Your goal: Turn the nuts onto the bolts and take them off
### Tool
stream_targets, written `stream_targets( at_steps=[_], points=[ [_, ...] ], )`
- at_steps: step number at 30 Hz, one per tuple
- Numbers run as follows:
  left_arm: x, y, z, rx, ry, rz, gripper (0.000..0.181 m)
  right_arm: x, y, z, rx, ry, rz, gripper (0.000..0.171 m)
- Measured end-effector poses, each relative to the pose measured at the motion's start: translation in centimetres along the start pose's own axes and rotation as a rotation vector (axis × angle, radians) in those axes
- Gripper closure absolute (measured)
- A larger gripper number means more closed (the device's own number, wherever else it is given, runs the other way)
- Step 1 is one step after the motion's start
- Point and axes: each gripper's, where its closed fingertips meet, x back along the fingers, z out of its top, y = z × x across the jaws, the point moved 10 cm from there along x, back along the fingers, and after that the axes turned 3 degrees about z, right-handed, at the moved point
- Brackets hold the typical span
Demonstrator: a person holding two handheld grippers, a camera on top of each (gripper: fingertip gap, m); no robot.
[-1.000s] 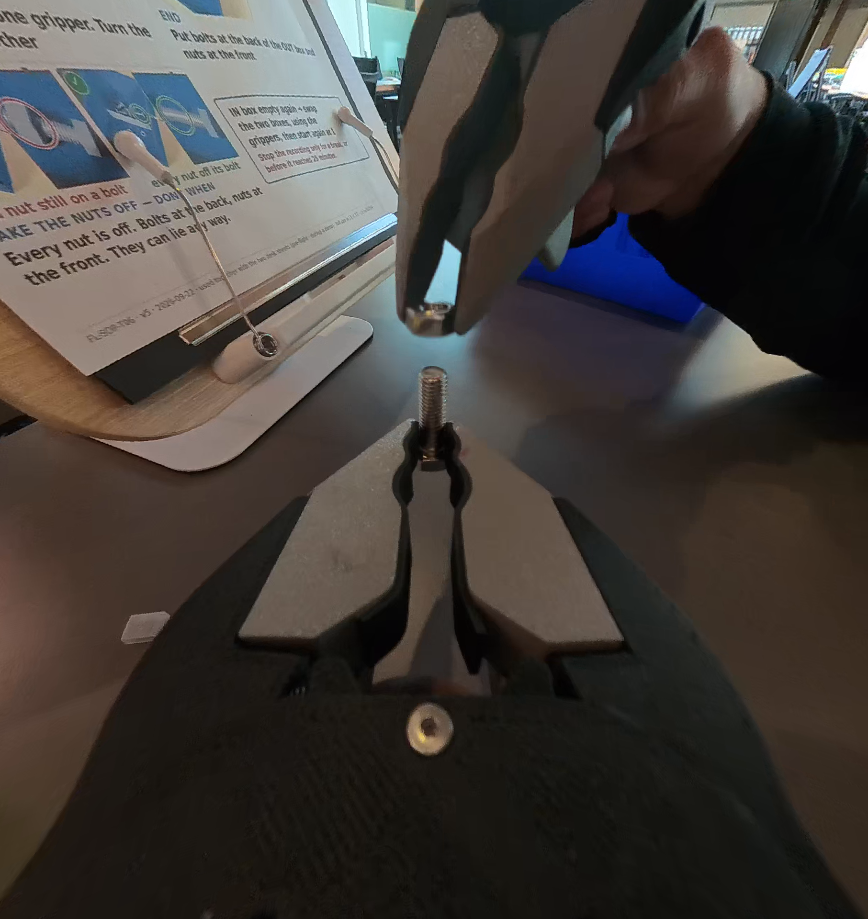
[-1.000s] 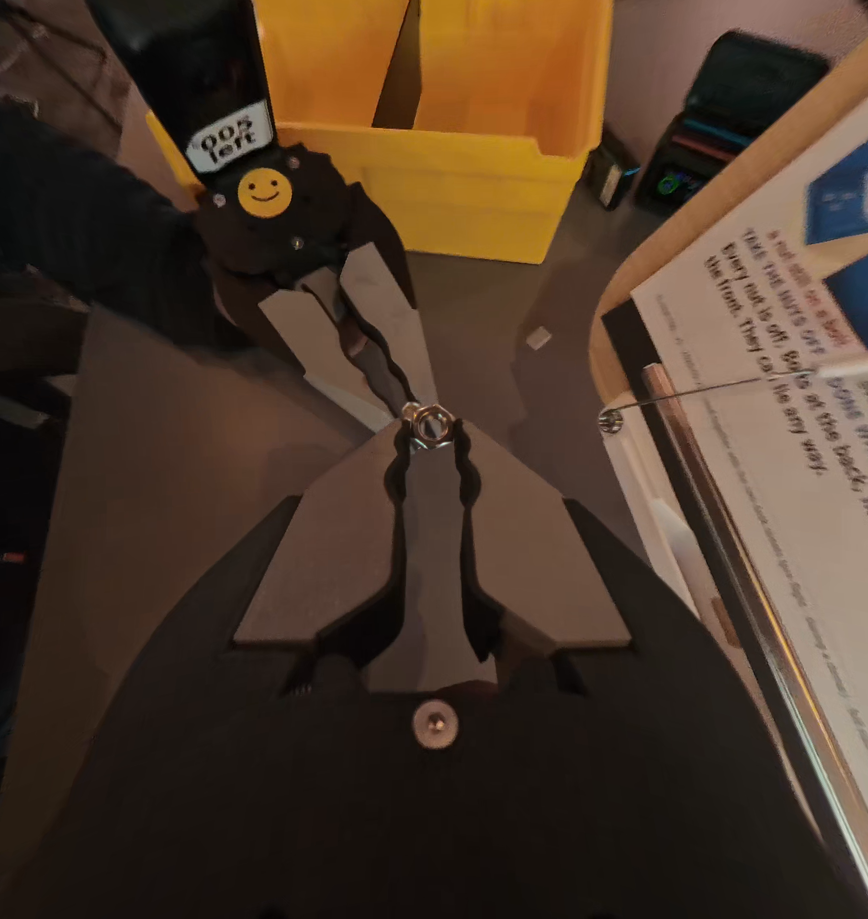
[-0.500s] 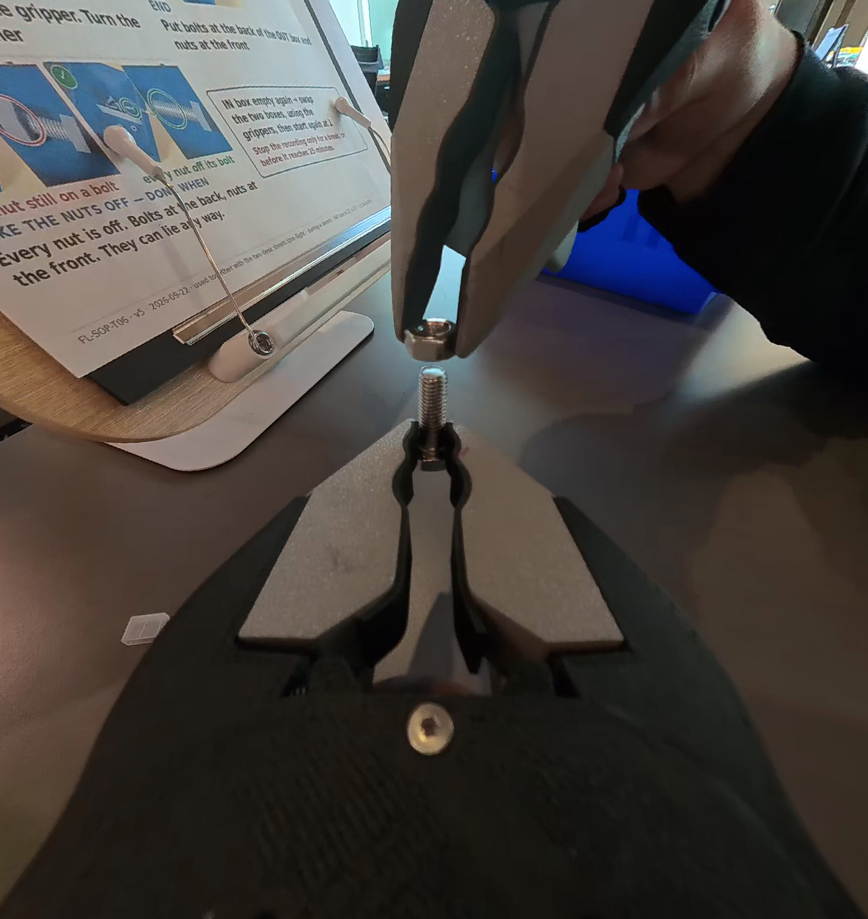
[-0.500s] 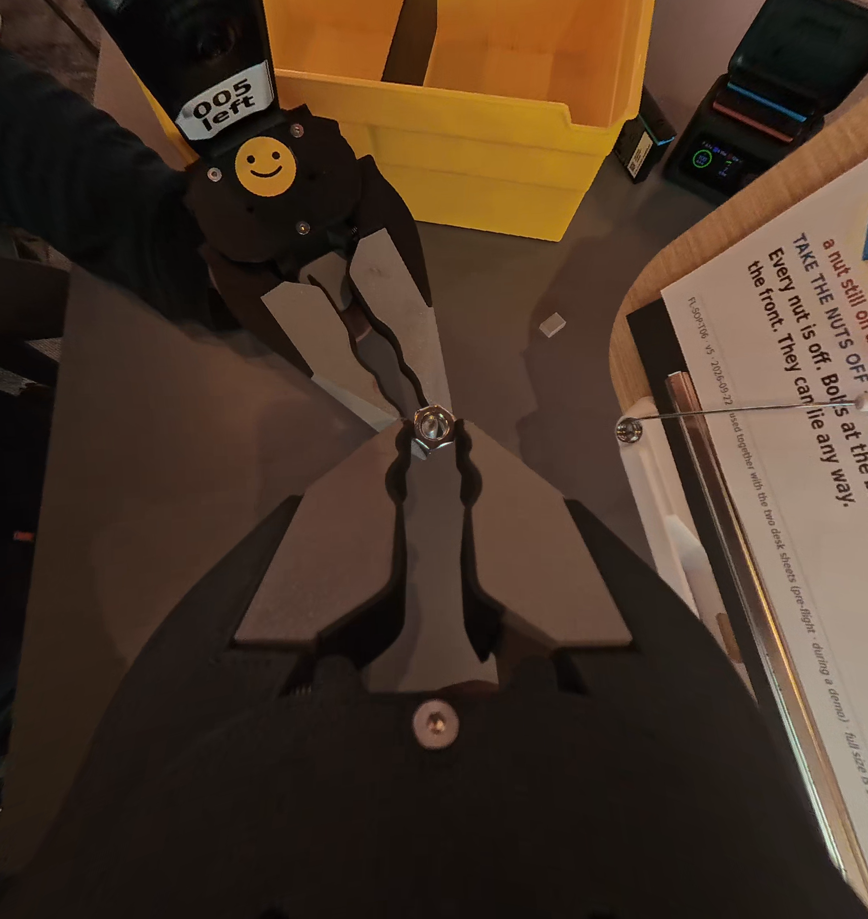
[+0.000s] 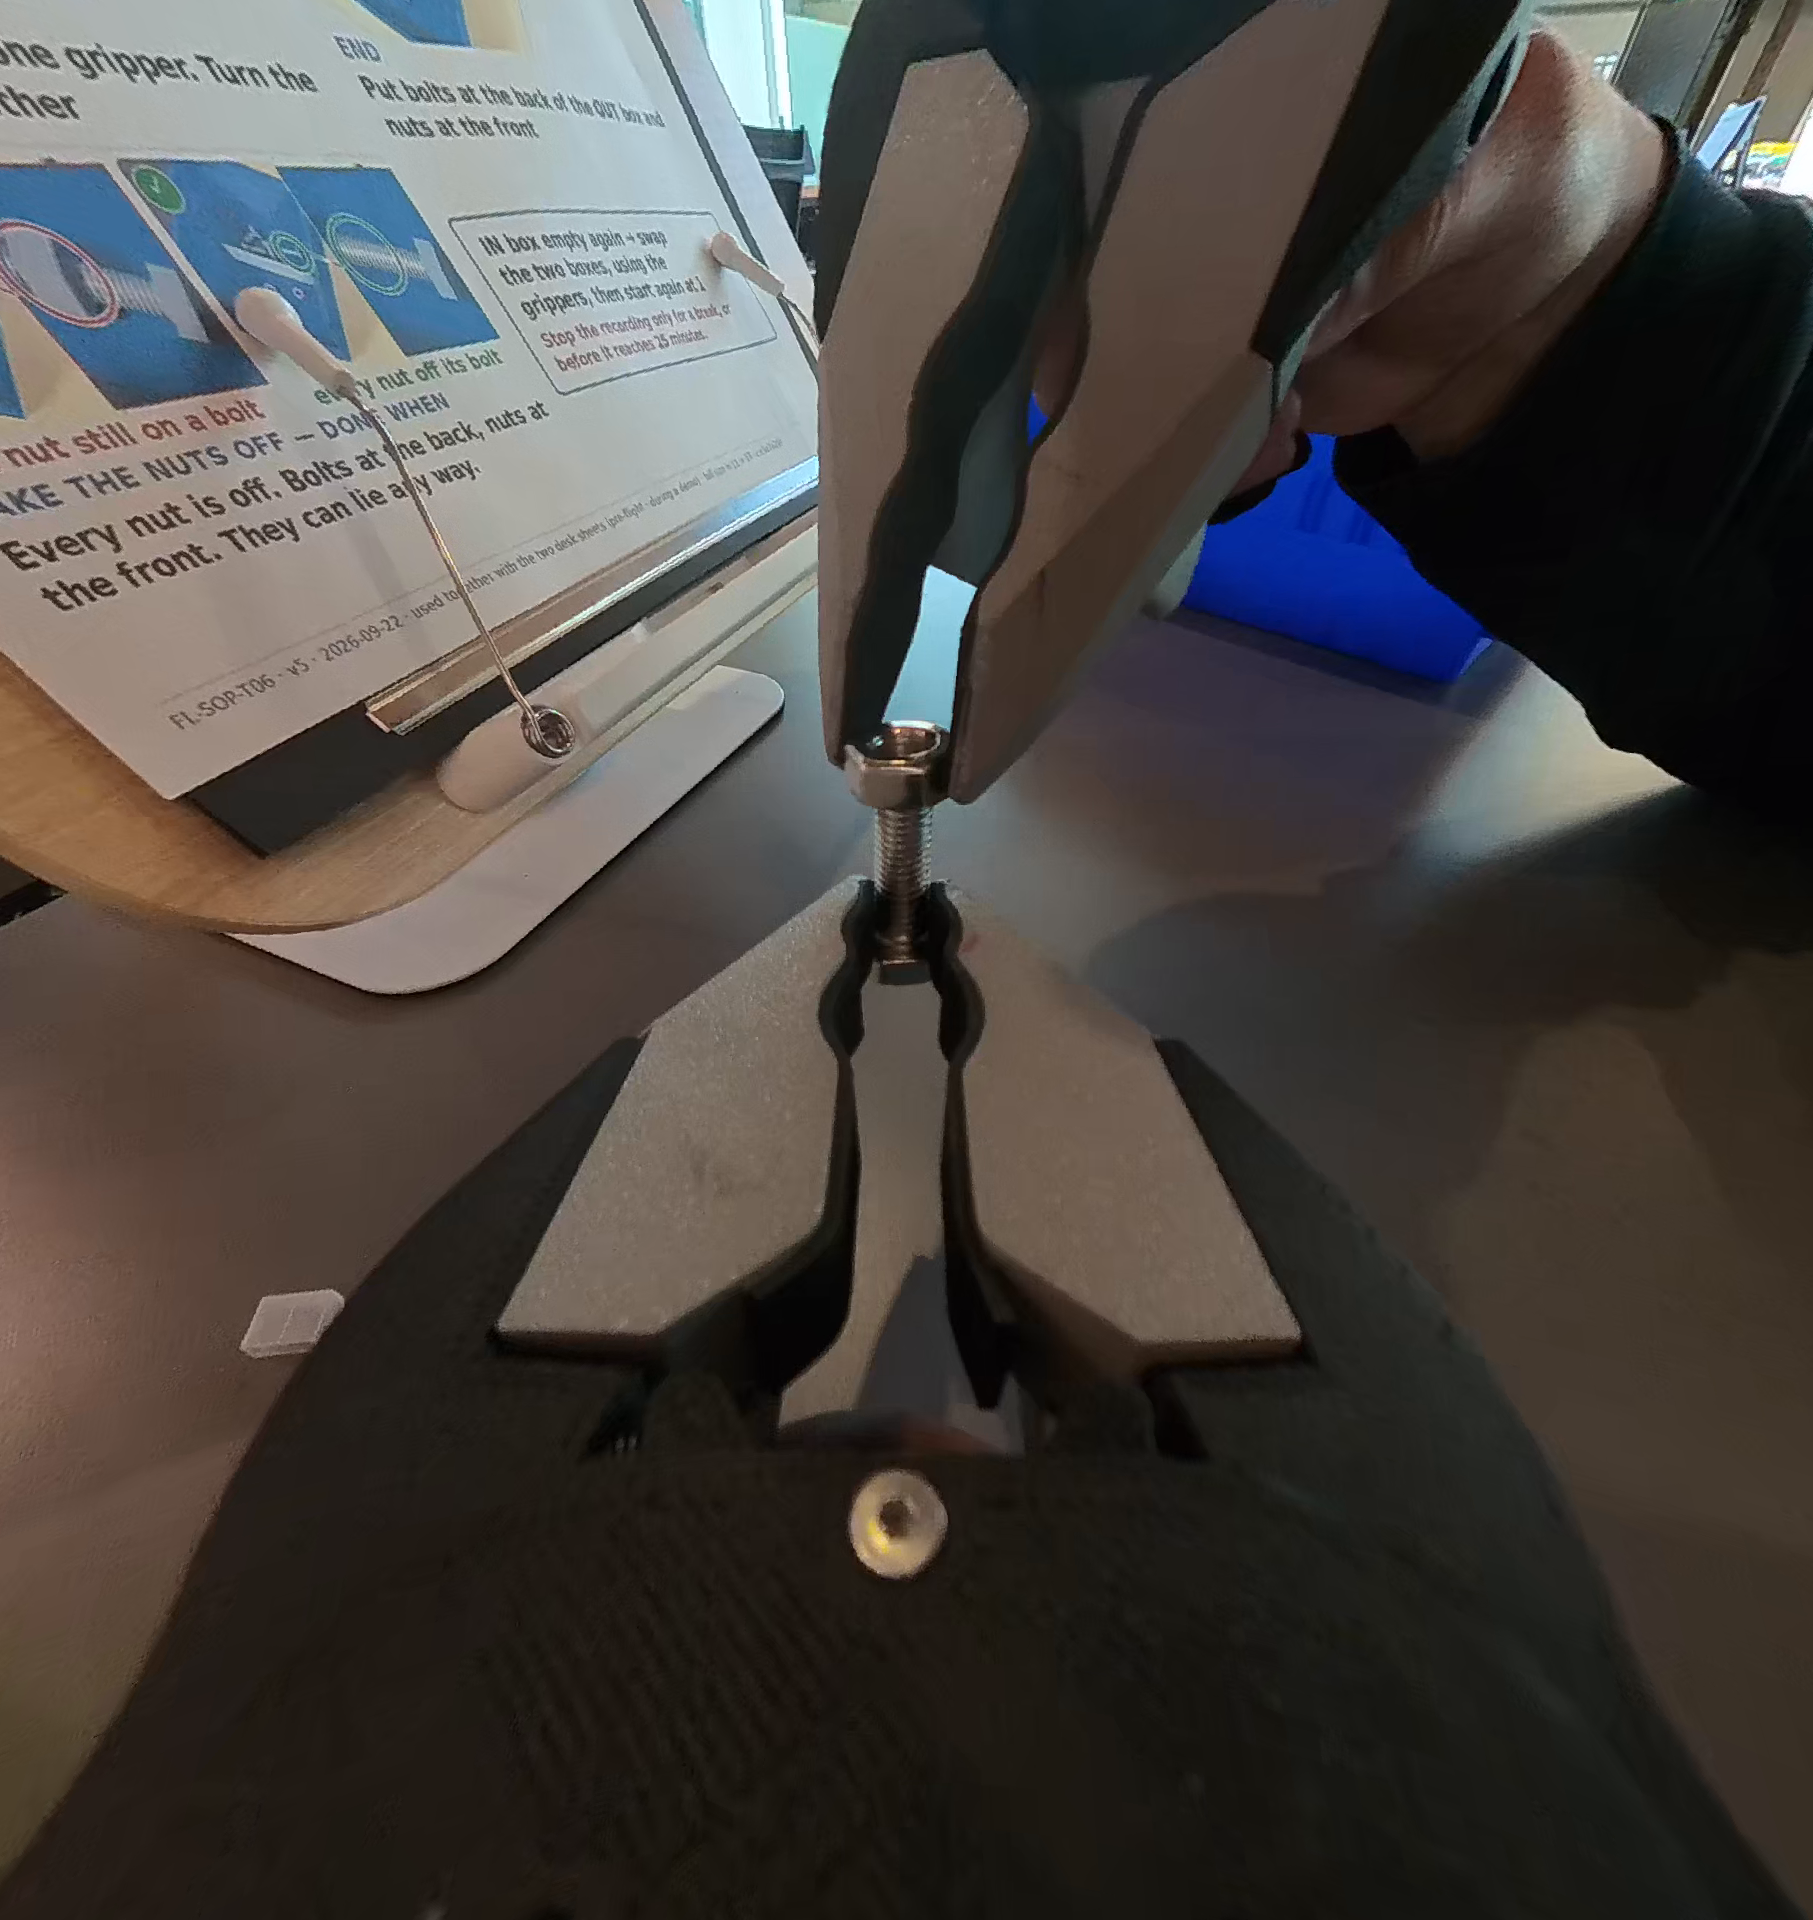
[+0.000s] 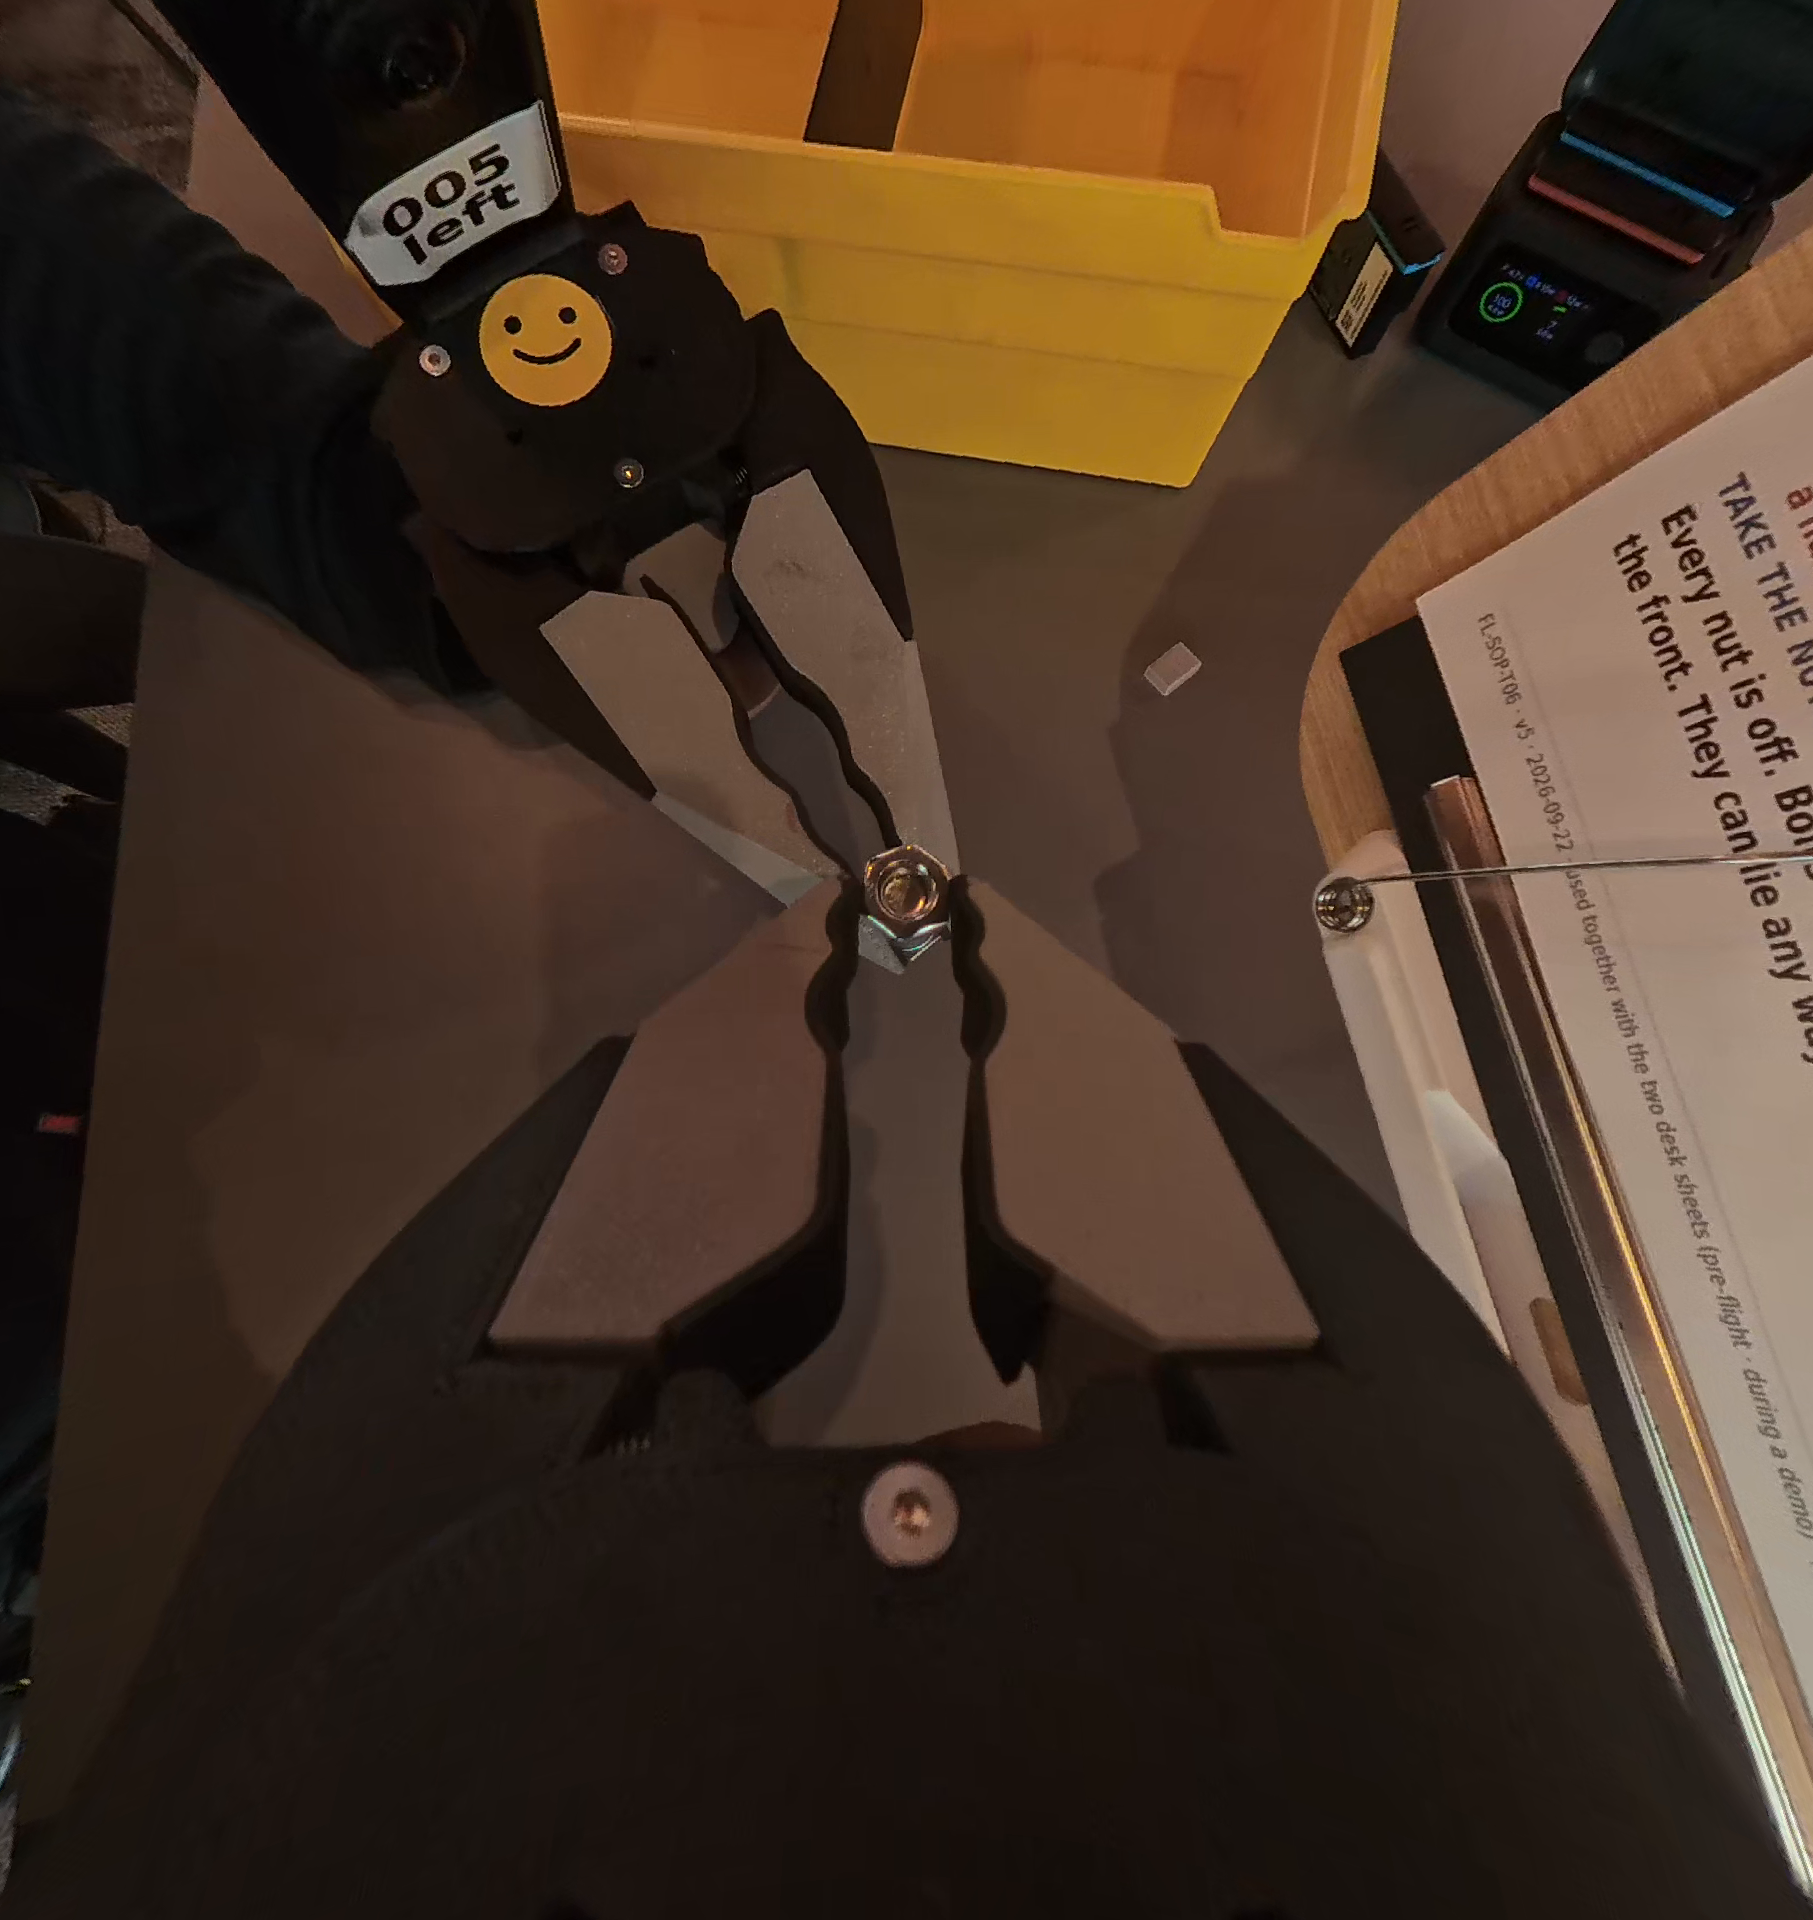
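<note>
L gripper (image 5: 897,935) fingers clamp bolt (image 5: 894,847) upright by its head. R gripper (image 5: 897,764) fingers pinch nut (image 5: 894,764), seated on bolt tip, above surface (image 5: 1297,1039).

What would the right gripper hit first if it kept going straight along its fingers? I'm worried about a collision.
The right gripper, shut on the nut, points down the bolt, so it would probably meet the left gripper fingertips holding that bolt; beyond them lies the table.
</note>
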Motion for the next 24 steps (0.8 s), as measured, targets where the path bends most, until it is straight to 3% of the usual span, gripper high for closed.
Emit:
stream_targets(
  at_steps=[24],
  points=[
    [0.4,-0.7,0.5,-0.056,0.004,0.218,0.175,-0.7,1.2,2.2,-0.071,-0.044,-0.055,0.157]
  ],
)
